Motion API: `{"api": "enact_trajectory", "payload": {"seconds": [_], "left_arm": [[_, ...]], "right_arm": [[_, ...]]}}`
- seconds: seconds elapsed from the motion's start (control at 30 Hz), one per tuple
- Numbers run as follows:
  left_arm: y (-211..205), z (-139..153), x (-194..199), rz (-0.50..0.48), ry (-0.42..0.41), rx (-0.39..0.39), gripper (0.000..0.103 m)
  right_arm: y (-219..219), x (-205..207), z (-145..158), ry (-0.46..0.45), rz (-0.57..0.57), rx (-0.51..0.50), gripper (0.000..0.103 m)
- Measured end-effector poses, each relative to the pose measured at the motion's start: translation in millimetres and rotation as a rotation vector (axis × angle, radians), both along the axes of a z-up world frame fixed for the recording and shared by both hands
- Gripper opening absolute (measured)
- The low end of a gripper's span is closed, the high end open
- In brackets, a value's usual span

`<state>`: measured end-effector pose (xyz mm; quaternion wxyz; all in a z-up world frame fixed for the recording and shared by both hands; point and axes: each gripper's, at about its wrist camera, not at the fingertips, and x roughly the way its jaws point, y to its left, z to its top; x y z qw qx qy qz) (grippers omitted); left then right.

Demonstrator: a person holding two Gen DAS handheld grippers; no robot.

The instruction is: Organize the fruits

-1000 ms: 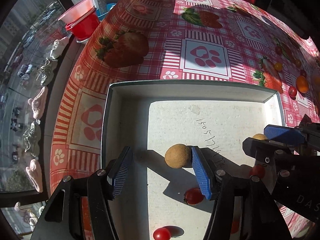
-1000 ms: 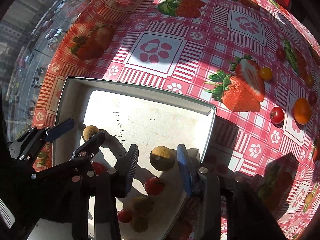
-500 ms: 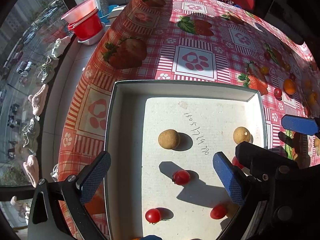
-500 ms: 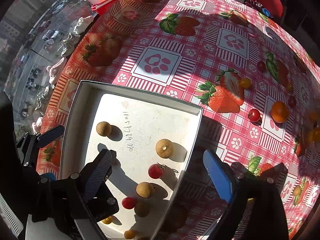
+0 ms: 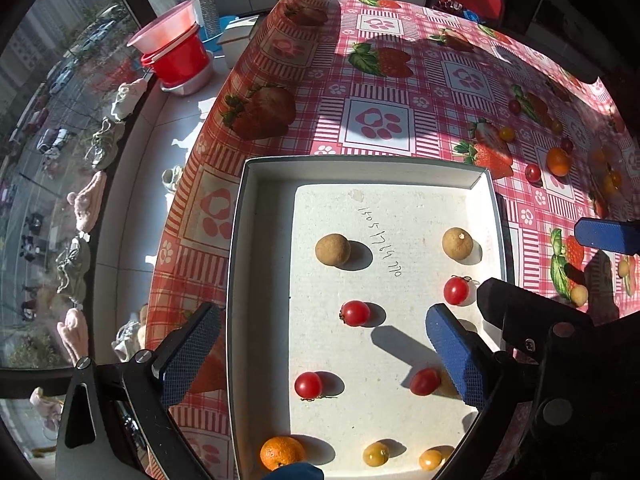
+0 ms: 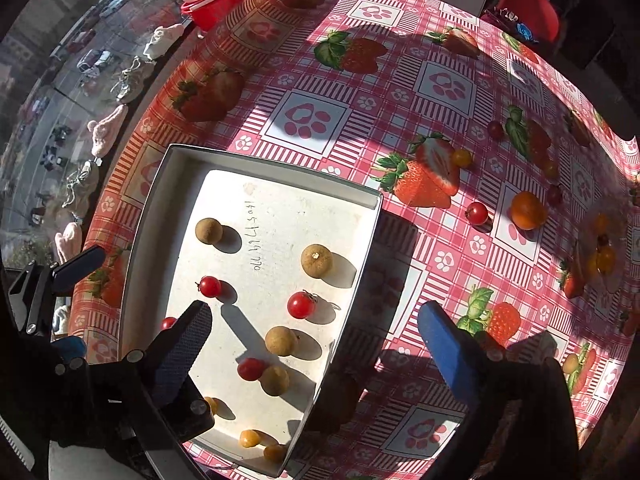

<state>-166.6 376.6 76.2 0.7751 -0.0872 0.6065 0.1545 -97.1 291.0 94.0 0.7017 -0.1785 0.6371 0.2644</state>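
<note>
A white shallow box [image 5: 256, 280] [image 6: 152, 216] lies on the red checked tablecloth. In it lie brown longans [image 5: 332, 249] [image 6: 317, 261], red cherry tomatoes [image 5: 355, 313] [image 6: 301, 305], small yellow fruits [image 5: 375, 454] and a mandarin [image 5: 282, 452]. My left gripper [image 5: 320, 356] is open and empty, raised above the box's near half. My right gripper [image 6: 316, 344] is open and empty, above the box's right wall. Loose fruits lie on the cloth to the right: an orange [image 6: 527, 210], a red tomato [image 6: 477, 213] and a yellow one [image 6: 462, 157].
Stacked red and pink bowls [image 5: 176, 56] stand on the sill beyond the table's far left corner. A window runs along the left. A red chair [image 6: 528, 12] stands at the far side. More small fruits [image 6: 600, 256] lie at the far right of the cloth.
Both grippers opened, let go of their longans in the box, and pulled up and back. The two longans now rest on the box floor.
</note>
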Motion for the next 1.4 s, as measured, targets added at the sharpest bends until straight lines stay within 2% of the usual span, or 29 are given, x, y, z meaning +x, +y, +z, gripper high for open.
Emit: {"api": "enact_trajectory", "payload": {"seconds": [0.53, 1.1, 1.4], "left_arm": [[-13, 32, -16, -0.034, 0.008, 0.036, 0.103], [-21, 41, -17, -0.051, 0.004, 0.063, 0.103], [-21, 38, -19, -0.047, 0.018, 0.046, 0.103]], "right_arm": [[-7, -14, 30, -0.009, 0.023, -0.003, 0.103], [-10, -17, 37, -0.009, 0.029, -0.006, 0.103], [-11, -19, 37, -0.004, 0.028, -0.008, 0.103]]}}
